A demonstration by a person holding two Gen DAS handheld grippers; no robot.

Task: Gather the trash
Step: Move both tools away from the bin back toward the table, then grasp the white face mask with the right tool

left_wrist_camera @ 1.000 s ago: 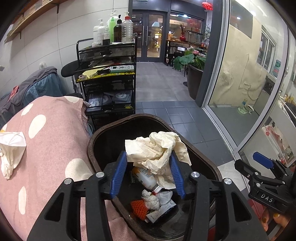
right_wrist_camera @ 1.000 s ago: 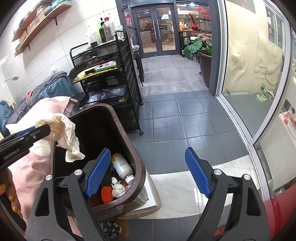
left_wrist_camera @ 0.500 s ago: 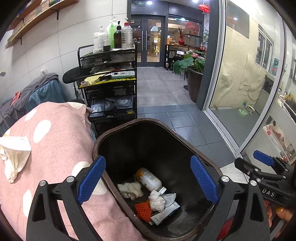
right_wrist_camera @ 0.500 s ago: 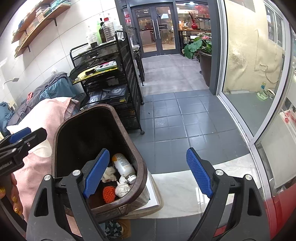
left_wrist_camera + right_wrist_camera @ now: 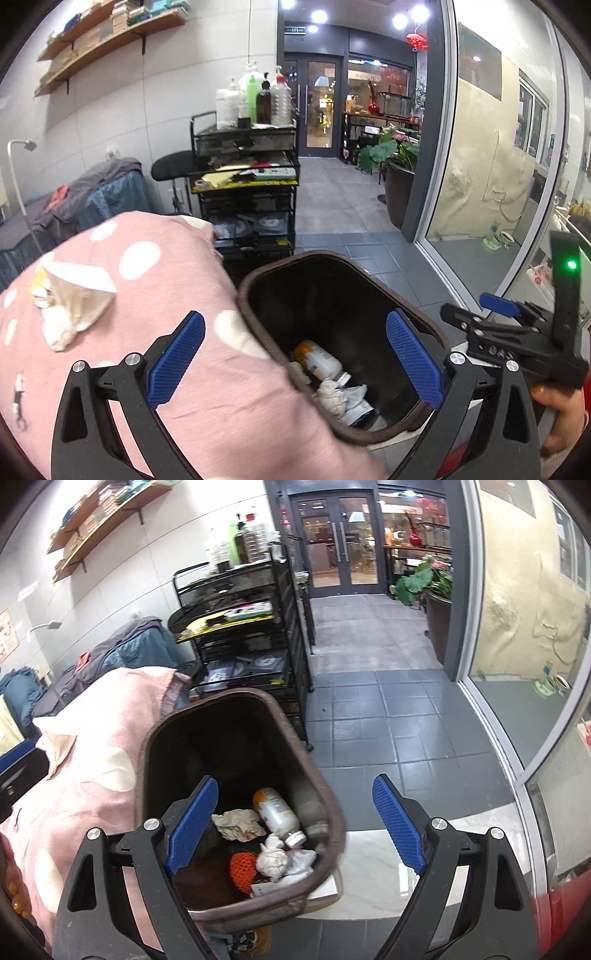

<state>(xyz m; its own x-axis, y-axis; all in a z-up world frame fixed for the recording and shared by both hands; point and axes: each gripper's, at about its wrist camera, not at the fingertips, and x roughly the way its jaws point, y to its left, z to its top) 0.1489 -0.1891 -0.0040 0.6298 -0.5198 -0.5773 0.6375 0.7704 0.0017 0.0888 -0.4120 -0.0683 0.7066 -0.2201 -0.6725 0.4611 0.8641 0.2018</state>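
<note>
Gone from the left gripper [image 5: 293, 356] is the crumpled yellowish paper [image 5: 240, 823] it pinched a second ago; that wad now lies inside the brown bin [image 5: 258, 295], beside a white bottle [image 5: 277, 812], an orange net ball [image 5: 243, 871] and white tissue scraps [image 5: 273, 858]. Its blue fingers [image 5: 177, 362] are still spreading, almost at their widest, with nothing between them, and the view has swung toward the bed. The right gripper [image 5: 295, 830] also stands wide apart and holds nothing, its left pad over the bin's mouth and its right pad over the pale floor slab; a hand [image 5: 561, 417] grips its handle. Just left of the bin lies a pink blanket [image 5: 147, 295] with white dots, and a crumpled white tissue [image 5: 70, 302] rests on it, well apart from the bin. Farther off stands a black cart [image 5: 247, 192] with bottles [image 5: 258, 99] on top, then grey floor tiles [image 5: 388, 716], a potted plant [image 5: 399, 173] and glass doors [image 5: 340, 539].
</note>
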